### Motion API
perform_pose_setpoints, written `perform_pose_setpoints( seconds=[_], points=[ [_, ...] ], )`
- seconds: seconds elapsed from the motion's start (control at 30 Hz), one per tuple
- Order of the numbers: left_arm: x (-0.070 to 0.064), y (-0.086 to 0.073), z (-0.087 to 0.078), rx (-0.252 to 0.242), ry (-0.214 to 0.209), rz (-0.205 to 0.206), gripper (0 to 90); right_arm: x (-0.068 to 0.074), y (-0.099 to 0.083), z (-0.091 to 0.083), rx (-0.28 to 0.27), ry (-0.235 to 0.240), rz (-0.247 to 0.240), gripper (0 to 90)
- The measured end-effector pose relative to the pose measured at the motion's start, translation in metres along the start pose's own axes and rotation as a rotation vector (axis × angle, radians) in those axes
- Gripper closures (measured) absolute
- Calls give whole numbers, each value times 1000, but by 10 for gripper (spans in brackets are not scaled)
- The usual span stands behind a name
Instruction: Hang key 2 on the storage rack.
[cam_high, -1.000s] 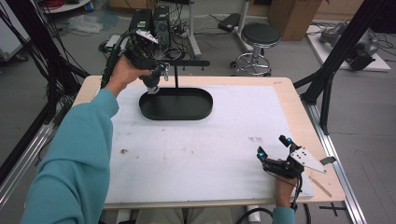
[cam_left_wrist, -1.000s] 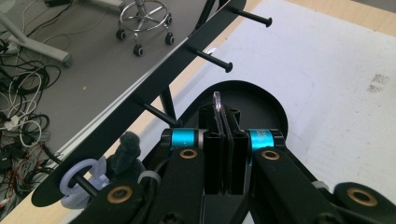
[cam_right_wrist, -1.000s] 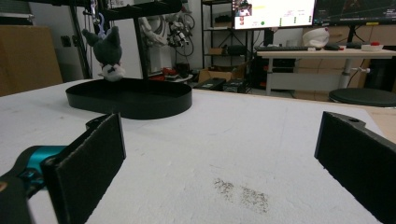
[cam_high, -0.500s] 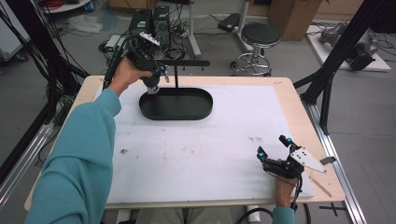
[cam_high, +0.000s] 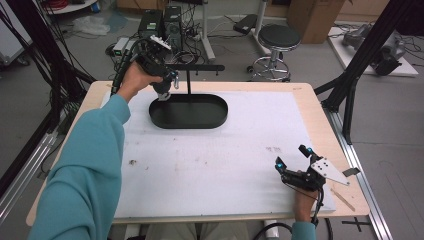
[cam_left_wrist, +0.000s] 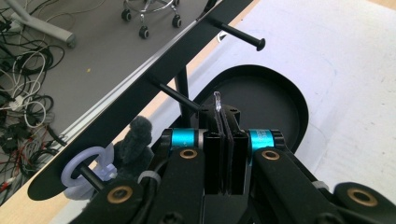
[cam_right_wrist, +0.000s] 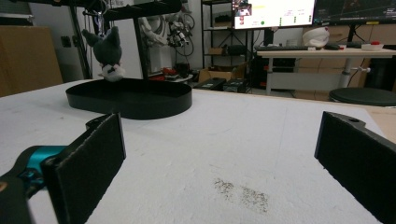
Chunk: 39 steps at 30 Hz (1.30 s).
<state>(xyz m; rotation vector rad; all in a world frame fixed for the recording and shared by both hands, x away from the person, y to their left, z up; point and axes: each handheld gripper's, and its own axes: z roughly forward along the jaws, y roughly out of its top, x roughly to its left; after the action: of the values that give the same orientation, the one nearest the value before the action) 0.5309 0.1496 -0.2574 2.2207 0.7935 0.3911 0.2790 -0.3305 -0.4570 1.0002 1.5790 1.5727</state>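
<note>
While the left tongs (cam_left_wrist: 223, 140) sit pinched shut on a thin clear loop (cam_left_wrist: 217, 100), the grey plush toy (cam_left_wrist: 135, 140) hangs from the stand's bar (cam_left_wrist: 140, 88) at their 9 o'clock, just beside them. Right tongs (cam_high: 295, 165) rest wide open and empty on the counter (cam_high: 210, 160), well apart at 5 o'clock from the black tray (cam_high: 190, 112).

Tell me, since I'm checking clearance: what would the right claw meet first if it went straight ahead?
The right claw points over bare white table cover; the black tray lies slightly left, so the way looks free, though depth is unclear.
</note>
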Motion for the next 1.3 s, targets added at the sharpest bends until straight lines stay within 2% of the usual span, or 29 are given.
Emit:
perform_pose_setpoints(
  seconds=[1.07, 1.3],
  points=[
    [8, 0, 7, -3, 52, -11, 881, 0, 0, 0, 7, 1, 20, 10],
    [10, 4, 7, -6, 52, -16, 881, 0, 0, 0, 5, 2, 20, 10]
  ],
)
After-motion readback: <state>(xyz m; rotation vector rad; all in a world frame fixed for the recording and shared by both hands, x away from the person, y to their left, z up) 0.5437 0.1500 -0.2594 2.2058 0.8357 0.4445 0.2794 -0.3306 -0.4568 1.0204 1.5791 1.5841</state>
